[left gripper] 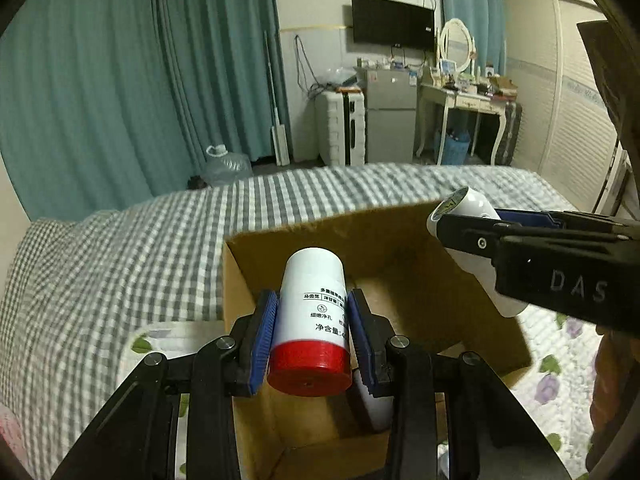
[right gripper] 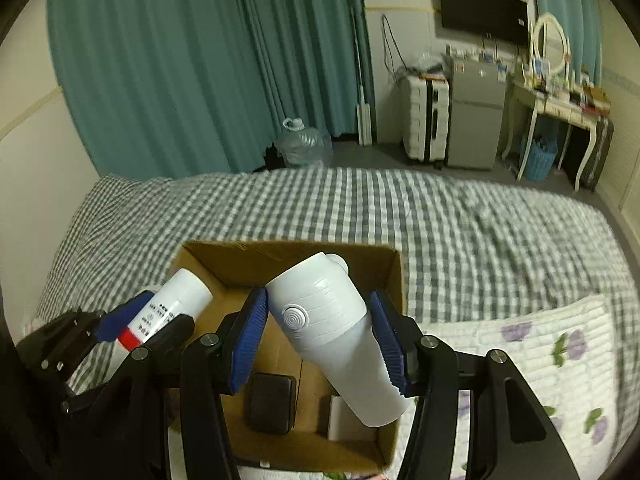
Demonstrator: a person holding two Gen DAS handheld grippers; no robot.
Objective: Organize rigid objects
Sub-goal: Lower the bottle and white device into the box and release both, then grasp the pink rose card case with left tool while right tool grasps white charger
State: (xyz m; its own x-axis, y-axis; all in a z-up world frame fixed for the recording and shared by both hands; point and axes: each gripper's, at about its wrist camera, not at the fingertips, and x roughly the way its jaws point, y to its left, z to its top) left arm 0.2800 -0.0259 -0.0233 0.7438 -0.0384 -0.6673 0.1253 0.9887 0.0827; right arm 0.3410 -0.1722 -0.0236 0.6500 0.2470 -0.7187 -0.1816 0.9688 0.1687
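Observation:
My left gripper (left gripper: 312,320) is shut on a white tube with a red cap (left gripper: 309,324) and holds it over the open cardboard box (left gripper: 280,240). It also shows in the right wrist view (right gripper: 168,308) at the box's left edge. My right gripper (right gripper: 320,336) is shut on a white bottle with a round button (right gripper: 332,328), tilted above the box (right gripper: 280,252). In the left wrist view the same bottle (left gripper: 464,208) hangs over the box's right side. Inside the box lie a black case (right gripper: 270,404) and a white item (right gripper: 344,420).
The box sits on a bed with a grey checked cover (right gripper: 440,220) and a white floral quilt (right gripper: 540,344). Beyond the bed are teal curtains (right gripper: 180,60), a water jug (right gripper: 302,142), a white suitcase (right gripper: 424,124), a small fridge (right gripper: 476,116) and a dressing table (right gripper: 560,104).

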